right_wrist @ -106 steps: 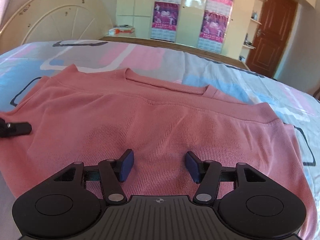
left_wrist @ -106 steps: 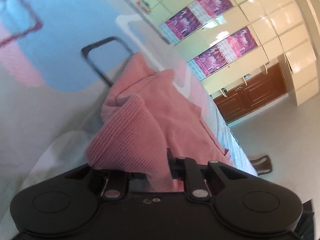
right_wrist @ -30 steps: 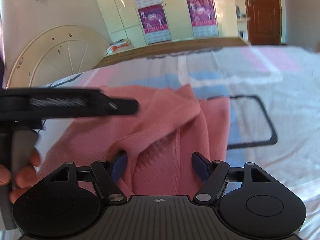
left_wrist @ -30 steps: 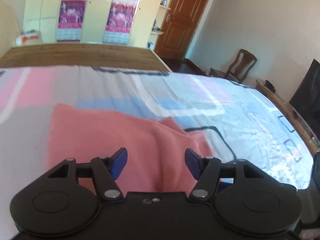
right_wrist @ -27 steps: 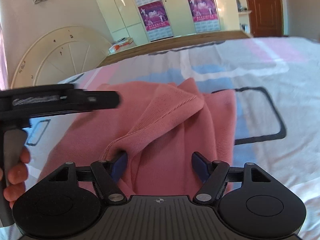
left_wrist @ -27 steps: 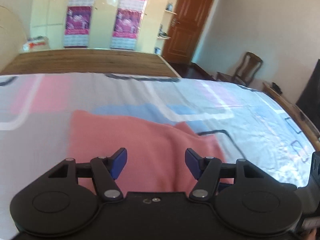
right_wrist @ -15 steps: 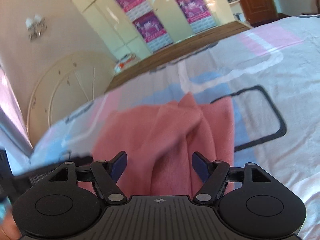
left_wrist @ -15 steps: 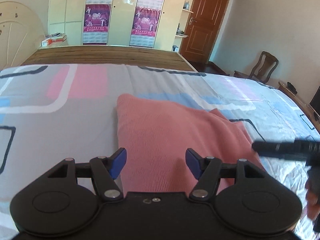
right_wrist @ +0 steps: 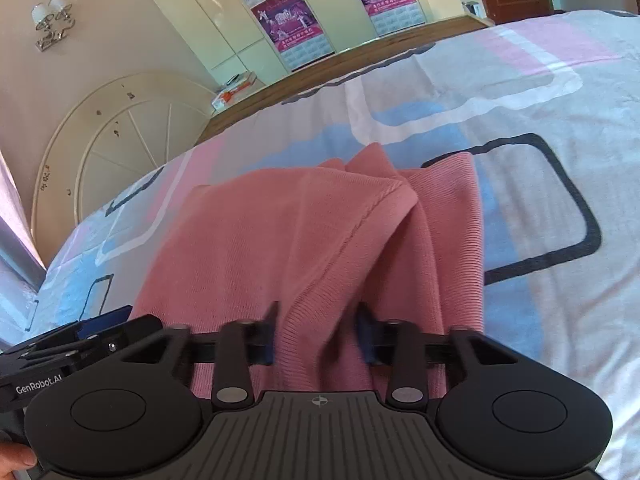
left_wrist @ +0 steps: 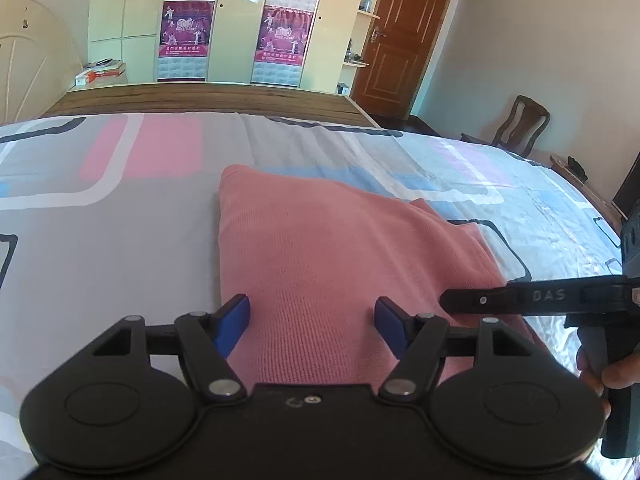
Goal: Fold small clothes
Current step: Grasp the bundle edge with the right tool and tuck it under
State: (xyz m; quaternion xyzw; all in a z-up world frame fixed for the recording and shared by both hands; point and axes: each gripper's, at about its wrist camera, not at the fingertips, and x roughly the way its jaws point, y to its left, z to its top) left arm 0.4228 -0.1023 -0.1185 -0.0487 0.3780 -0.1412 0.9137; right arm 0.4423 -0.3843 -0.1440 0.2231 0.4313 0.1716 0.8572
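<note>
A pink knitted garment (left_wrist: 328,248) lies partly folded on the patterned bed sheet (left_wrist: 120,216), its loose layers bunched toward one side. The left tool (left_wrist: 312,320) hovers over the near edge with its jaws apart and opening, the cloth below them, not pinched. The right tool (right_wrist: 318,332) is closing its jaws on a raised fold of the garment, which sits between its blue pads (right_wrist: 366,338).
</note>
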